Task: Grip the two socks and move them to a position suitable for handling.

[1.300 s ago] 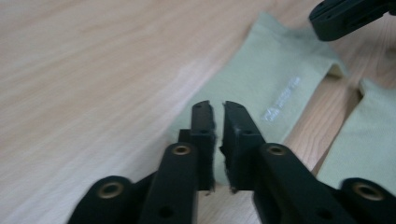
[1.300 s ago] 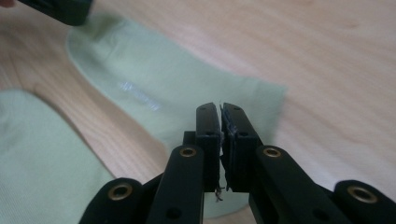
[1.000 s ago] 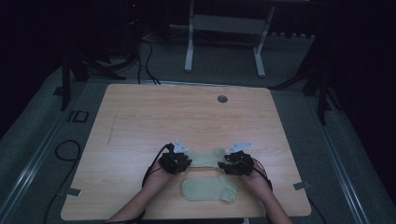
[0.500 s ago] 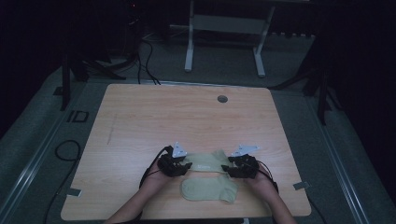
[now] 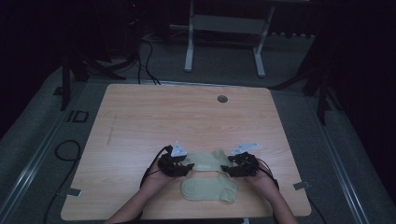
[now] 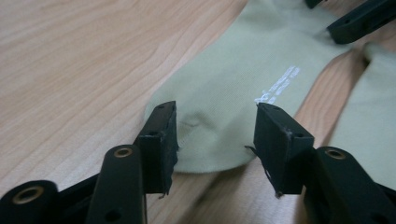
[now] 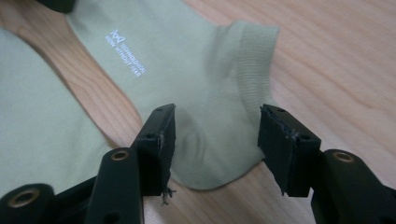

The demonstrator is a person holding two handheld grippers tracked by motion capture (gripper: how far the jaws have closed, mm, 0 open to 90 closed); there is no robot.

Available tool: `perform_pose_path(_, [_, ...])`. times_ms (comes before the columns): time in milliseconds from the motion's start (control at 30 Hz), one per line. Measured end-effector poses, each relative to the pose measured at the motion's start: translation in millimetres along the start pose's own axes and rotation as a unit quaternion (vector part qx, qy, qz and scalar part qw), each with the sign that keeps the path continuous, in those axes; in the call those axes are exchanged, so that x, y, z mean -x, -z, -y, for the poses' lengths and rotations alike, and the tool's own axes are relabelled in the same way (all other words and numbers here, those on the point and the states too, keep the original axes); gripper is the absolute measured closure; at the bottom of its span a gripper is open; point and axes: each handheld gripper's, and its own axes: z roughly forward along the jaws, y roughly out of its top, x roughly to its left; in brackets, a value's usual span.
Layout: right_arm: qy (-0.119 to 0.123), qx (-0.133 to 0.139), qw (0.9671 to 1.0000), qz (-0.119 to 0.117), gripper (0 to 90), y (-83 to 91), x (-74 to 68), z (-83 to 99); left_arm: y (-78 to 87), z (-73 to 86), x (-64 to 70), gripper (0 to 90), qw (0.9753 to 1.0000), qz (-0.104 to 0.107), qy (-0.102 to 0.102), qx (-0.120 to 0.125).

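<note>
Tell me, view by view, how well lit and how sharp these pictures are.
High view: dim overall, surroundings nearly black, the wooden table moderately lit, the two socks pale and low in detail. Left gripper view: bright and even, the upper sock sharp enough to show white print, too soft to read; the left gripper close and slightly soft. Right gripper view: equally bright, the ribbed cuff crisp, the right gripper slightly soft.

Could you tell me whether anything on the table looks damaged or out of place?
Mostly no: both socks, far and near, lie flat. Only the black pads on the left gripper and right gripper look frayed at their edges.
</note>
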Motion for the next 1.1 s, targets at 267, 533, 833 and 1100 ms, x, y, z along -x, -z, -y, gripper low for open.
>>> perform_pose_path(267, [-0.016, 0.035, 0.9992, -0.002, 46.0, 22.4, -6.4, -6.7, 31.4, -3.3, 4.9, 42.7, 0.9995, 0.007, 0.021, 0.021])
perform_pose_path(533, [-0.010, 0.022, 0.9995, -0.018, 53.3, 35.7, -29.5, 8.6, 48.0, 13.3, 15.9, 41.0, 0.9986, 0.049, 0.017, -0.012])
perform_pose_path(833, [-0.015, -0.011, 0.9998, -0.008, 66.1, 38.0, -42.3, 34.8, 44.5, 29.3, 32.4, 42.6, 0.9968, 0.060, 0.011, -0.052])
perform_pose_path(1100, [-0.025, -0.022, 0.9994, -0.008, 73.7, 37.0, -42.8, 42.2, 37.4, 37.4, 35.2, 51.0, 0.9959, 0.056, 0.014, -0.069])
